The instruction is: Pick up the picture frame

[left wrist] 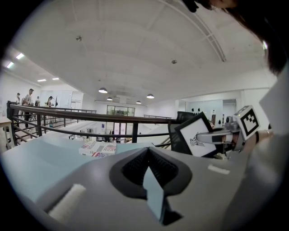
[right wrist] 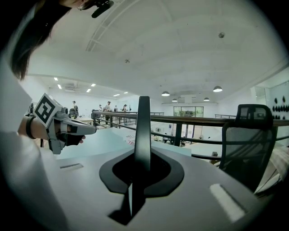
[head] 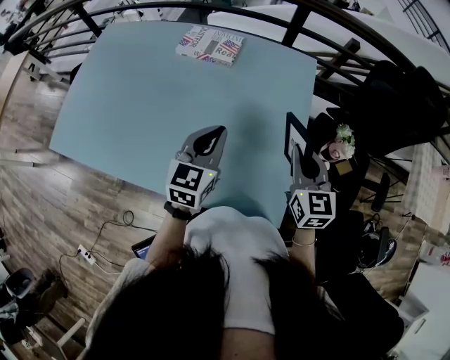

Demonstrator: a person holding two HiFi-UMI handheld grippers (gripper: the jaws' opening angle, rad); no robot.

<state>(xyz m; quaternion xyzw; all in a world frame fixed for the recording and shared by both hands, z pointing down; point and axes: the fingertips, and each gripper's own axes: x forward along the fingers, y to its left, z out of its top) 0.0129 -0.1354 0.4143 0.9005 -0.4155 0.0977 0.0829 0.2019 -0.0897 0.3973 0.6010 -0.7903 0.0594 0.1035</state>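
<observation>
The picture frame (head: 289,132) is black with a white print; it hangs upright over the right edge of the pale blue table (head: 140,105). My right gripper (head: 298,152) is shut on it. In the right gripper view the picture frame (right wrist: 143,126) stands edge-on between the jaws. In the left gripper view the picture frame (left wrist: 198,134) faces me, with the right gripper (left wrist: 204,136) clamped on its side. My left gripper (head: 213,135) hovers over the table's near part, jaws together with nothing between them; a sliver of table shows below its tips (left wrist: 148,151).
A book (head: 209,45) with a flag-patterned cover lies at the table's far edge. A dark railing (head: 295,21) curves behind the table. A black office chair (right wrist: 250,135) and a flower pot (head: 343,143) stand to the right. Cables lie on the wooden floor (head: 105,232).
</observation>
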